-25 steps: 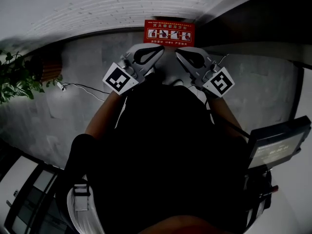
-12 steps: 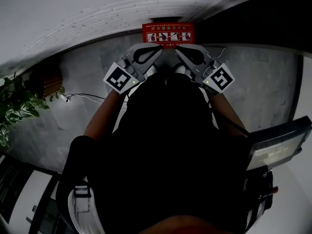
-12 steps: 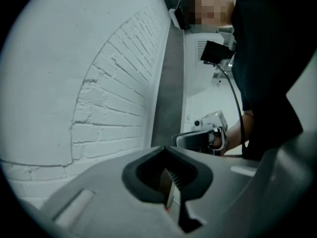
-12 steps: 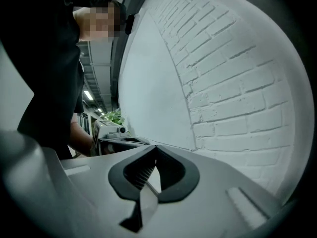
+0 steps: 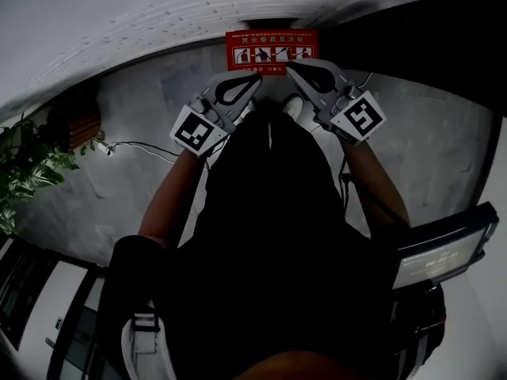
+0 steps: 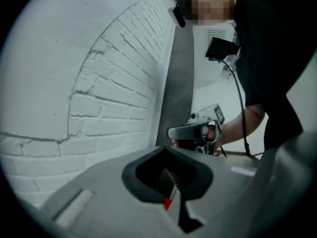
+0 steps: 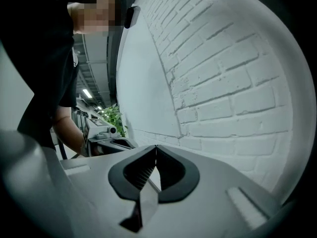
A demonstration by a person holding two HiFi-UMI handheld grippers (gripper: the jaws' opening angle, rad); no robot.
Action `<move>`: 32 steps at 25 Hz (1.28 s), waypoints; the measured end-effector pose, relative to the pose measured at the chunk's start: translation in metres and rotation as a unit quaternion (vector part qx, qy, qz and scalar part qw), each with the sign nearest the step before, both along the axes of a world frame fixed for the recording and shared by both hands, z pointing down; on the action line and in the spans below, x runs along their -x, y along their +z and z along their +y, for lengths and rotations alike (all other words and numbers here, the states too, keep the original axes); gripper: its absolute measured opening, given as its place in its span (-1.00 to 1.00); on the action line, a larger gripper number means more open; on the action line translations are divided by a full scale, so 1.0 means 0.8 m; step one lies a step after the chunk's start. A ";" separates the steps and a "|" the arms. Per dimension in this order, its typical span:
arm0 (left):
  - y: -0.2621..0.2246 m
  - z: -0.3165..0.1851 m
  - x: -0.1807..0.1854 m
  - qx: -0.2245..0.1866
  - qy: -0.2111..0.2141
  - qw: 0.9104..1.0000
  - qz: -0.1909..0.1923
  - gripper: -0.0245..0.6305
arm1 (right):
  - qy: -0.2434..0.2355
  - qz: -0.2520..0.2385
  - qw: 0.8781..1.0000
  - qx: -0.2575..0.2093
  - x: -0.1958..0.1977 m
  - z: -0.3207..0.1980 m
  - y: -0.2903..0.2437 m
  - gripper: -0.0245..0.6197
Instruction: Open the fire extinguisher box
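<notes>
Fire extinguisher box (image 5: 271, 51): red, with a white pictogram strip on its face. Set at the foot of the white brick wall (image 5: 158, 14), top centre of the head view, on the grey floor (image 5: 119, 188).

Left gripper (image 5: 255, 77): held out ahead of the person's dark torso, tip just short of the box's lower left edge. Jaws clenched tip to tip, nothing between them. Small red sliver visible low in the opening behind the tips, possibly the box.

Right gripper (image 5: 290, 66): tip at the box's lower right edge, touching or just beside. Jaws pressed together, empty.

Marker cubes: one at the rear of each gripper, left (image 5: 198, 131) and right (image 5: 364, 117).

Potted plant (image 5: 28, 169): far left, well apart from the box.

White cable (image 5: 142, 145): trailing across the floor between plant and left forearm.

Dark screen unit (image 5: 440, 248): lower right, beside the person.
</notes>
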State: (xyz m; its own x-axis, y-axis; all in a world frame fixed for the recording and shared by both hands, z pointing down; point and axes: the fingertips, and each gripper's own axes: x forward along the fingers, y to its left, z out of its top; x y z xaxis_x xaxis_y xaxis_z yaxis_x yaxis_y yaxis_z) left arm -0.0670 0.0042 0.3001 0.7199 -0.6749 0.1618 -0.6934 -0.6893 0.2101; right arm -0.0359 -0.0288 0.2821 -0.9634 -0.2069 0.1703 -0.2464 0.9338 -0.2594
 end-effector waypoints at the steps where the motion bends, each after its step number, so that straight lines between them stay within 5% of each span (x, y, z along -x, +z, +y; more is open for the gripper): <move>1: 0.007 -0.001 -0.003 0.006 -0.002 1.000 0.002 -0.92 | 0.002 0.001 1.000 0.007 0.000 -0.003 0.009 -0.90; 13: 0.170 -0.037 -0.044 0.070 -0.010 0.997 0.004 -0.92 | 0.093 -0.005 0.990 0.108 -0.047 -0.040 0.200 -0.90; 21: 0.285 -0.048 -0.057 0.108 -0.037 0.993 0.000 -0.92 | 0.165 -0.010 0.963 0.212 -0.071 -0.024 0.334 -0.90; 24: 0.339 -0.041 -0.065 0.120 -0.030 0.992 -0.011 -0.92 | 0.204 -0.025 0.941 0.269 -0.082 -0.014 0.402 -0.90; 32: 0.402 -0.037 -0.076 0.111 -0.033 0.993 -0.022 -0.92 | 0.330 -0.079 0.853 0.397 -0.118 -0.002 0.513 -0.90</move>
State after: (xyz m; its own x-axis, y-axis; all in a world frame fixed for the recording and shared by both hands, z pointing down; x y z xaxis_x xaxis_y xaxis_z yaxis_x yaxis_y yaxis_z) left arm -0.0059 -0.0255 0.6218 0.6646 -0.6644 0.3420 -0.7471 -0.5823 0.3205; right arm 0.0582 -0.0306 0.6926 -0.7052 -0.5934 0.3881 -0.5541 0.1197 -0.8238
